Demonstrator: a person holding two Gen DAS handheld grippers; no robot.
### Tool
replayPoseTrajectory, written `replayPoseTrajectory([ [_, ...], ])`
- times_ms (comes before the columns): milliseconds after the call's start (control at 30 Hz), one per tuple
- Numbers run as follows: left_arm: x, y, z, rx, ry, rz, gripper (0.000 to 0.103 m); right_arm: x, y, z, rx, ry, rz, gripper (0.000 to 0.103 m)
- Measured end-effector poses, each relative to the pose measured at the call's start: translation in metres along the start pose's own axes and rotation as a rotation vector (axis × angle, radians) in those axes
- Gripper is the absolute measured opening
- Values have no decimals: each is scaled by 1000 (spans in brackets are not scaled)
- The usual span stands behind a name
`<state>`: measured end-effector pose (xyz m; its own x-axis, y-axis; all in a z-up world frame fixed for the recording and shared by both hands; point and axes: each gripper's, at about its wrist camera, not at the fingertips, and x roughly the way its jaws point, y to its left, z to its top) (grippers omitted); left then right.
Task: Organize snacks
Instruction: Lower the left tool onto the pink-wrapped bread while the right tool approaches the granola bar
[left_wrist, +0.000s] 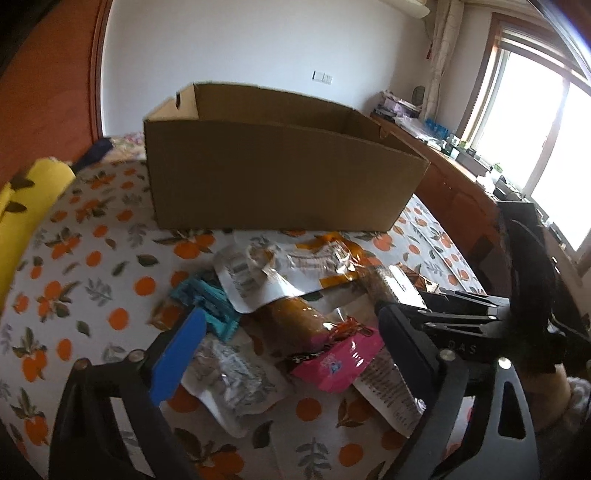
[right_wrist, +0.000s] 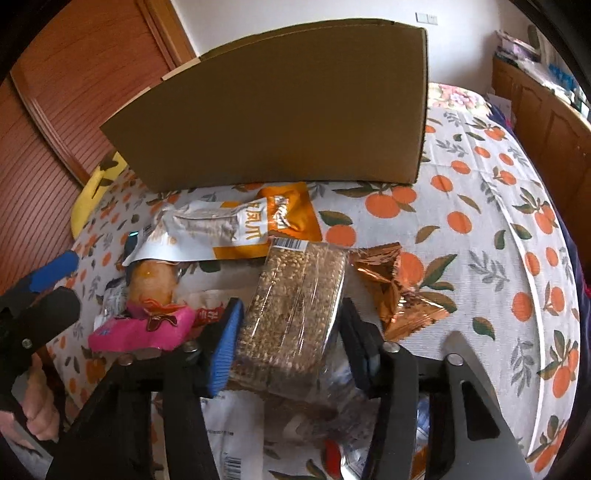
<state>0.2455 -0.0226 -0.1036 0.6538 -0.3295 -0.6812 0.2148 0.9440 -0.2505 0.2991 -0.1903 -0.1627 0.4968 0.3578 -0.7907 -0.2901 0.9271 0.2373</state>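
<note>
Cardboard box (left_wrist: 280, 181) contents unseen; L gripper (left_wrist: 291, 332) released; R gripper (right_wrist: 291, 332) grasping grain bar pack (right_wrist: 295, 310).

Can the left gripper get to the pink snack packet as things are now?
Probably yes. The left gripper is open above the pile, and the pink snack packet lies on top between its fingers, uncovered. The right gripper works on the clear grain bar pack beside it.

Cardboard box (right_wrist: 280, 110) interior hidden, lower snack packets (left_wrist: 236, 391) overlapped, desk clutter (left_wrist: 436, 129) too small
</note>
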Motion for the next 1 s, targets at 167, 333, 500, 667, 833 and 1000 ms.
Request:
replayPoseTrajectory([
  [167, 16, -5, 3, -10, 49, 1, 75, -7, -6, -7, 0, -44, 17, 50],
  [333, 33, -10, 7, -26, 119, 45, 64, -7, -5, -13, -35, -72, 3, 50],
  [500, 52, -9, 6, -37, 181, 86, 64, -7, -1, -20, -95, -106, -19, 50],
  [667, 61, -1, 11, -61, 199, 122, 65, -6, -4, -20, -78, -117, 10, 50],
  [833, 62, -2, 7, -39, 214, 135, 63, -8, -4, -23, -86, -124, 4, 50],
  [1000, 55, -6, 0, -6, 214, 121, 39, -7, -2, -23, -88, -124, 1, 50],
])
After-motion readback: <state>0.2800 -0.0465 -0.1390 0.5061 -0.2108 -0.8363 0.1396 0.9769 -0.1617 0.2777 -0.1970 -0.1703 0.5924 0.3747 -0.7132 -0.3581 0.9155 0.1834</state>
